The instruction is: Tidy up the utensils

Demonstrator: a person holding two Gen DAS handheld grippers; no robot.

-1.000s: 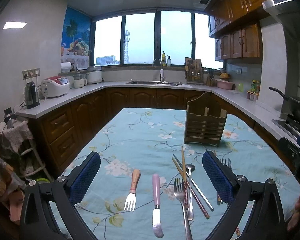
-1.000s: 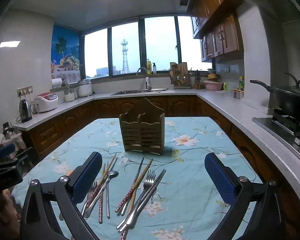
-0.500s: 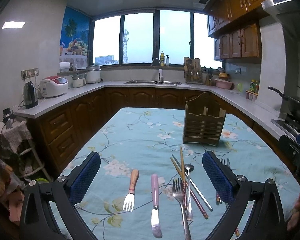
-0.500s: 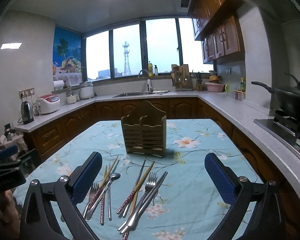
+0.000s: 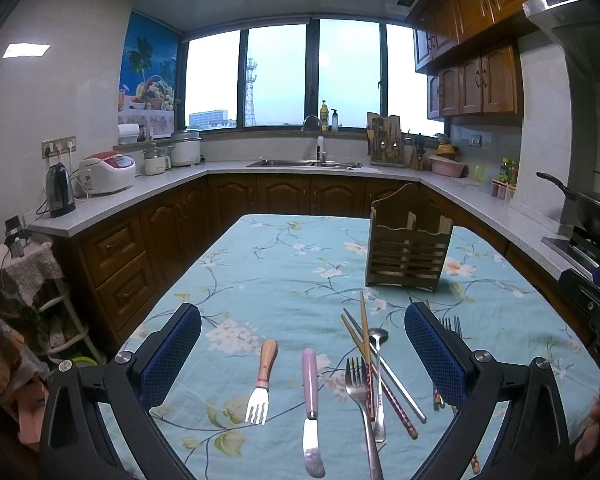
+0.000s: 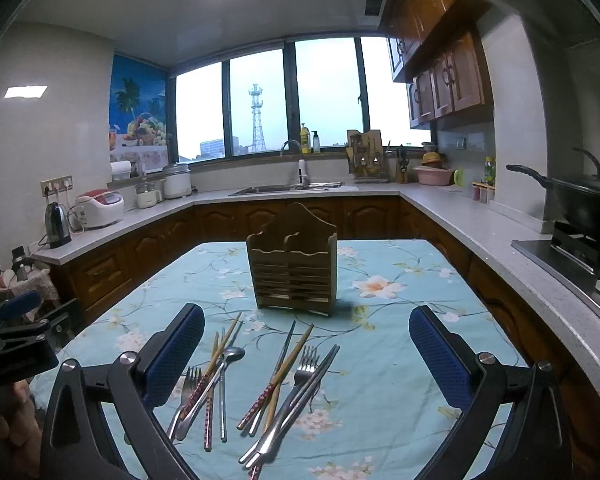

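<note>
A wooden utensil holder (image 5: 408,250) (image 6: 294,264) stands empty on the blue floral tablecloth (image 5: 284,276). My left gripper (image 5: 302,350) is open above a wooden-handled fork (image 5: 262,380), a pink-handled knife (image 5: 311,396), a steel fork (image 5: 362,400), a spoon (image 5: 378,376) and chopsticks (image 5: 365,344). My right gripper (image 6: 306,348) is open above chopsticks (image 6: 278,376), a fork (image 6: 296,384), a spoon (image 6: 216,376) and another fork (image 6: 186,390). All utensils lie flat on the cloth in front of the holder.
Wooden cabinets with a grey countertop (image 5: 140,184) ring the table. A kettle (image 5: 60,190) and rice cooker (image 5: 106,172) stand on the left, a sink (image 5: 304,164) at the back, a black wok (image 6: 580,200) on the stove at the right.
Both grippers have shifted slightly; the right view tilted up a little. The utensils and the holder have not moved.
</note>
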